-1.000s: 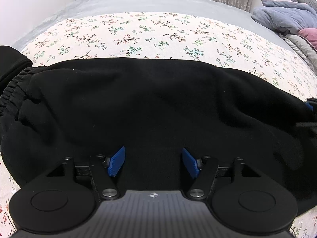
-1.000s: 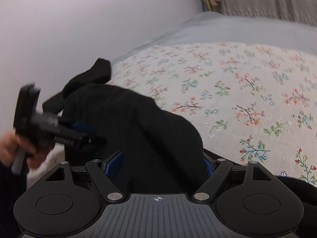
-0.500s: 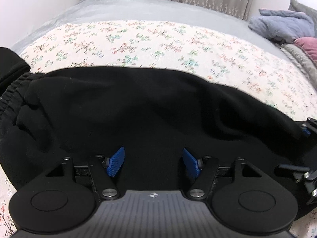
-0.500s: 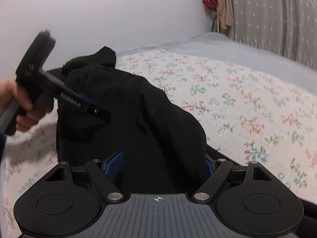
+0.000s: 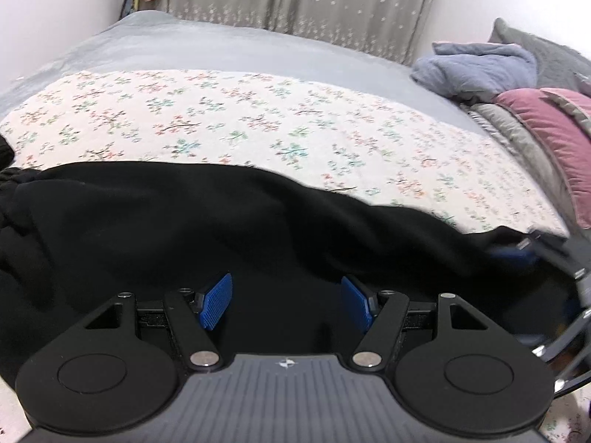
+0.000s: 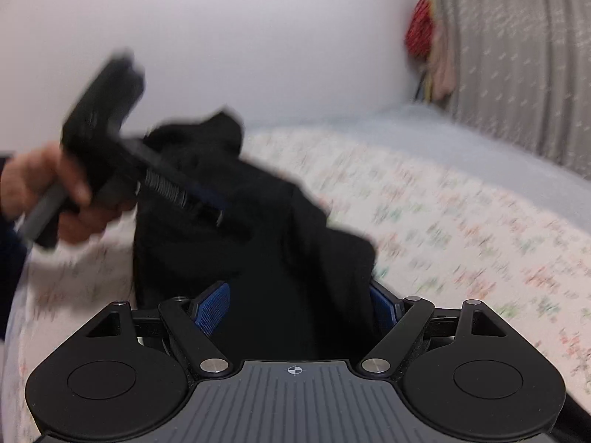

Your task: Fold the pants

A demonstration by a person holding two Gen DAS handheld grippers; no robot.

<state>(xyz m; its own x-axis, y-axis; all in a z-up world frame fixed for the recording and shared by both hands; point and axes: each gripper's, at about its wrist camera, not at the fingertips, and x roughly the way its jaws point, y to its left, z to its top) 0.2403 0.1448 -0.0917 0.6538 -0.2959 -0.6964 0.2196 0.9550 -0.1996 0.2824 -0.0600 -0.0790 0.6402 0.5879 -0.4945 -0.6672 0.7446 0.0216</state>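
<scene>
The black fleece pants point(image 5: 207, 229) are stretching from 9 to 3 o'clock across the floral bedsheet point(image 5: 258, 122); the left gripper point(image 5: 286, 301) is standing wide over their middle, while the right gripper point(image 6: 299, 308) is gaping around 1 bunched end.

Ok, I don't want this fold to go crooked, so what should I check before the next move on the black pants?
1. Left gripper open above the pants: ok.
2. Fabric between the jaws of the right gripper: ok.
3. Right gripper's hold firm: cannot tell.
4. Pants lying flat: not ok, bunched and raised near the right gripper.
5. Floral sheet bare beyond the pants: ok.
6. Right wrist view sharp: not ok, blurred.
</scene>
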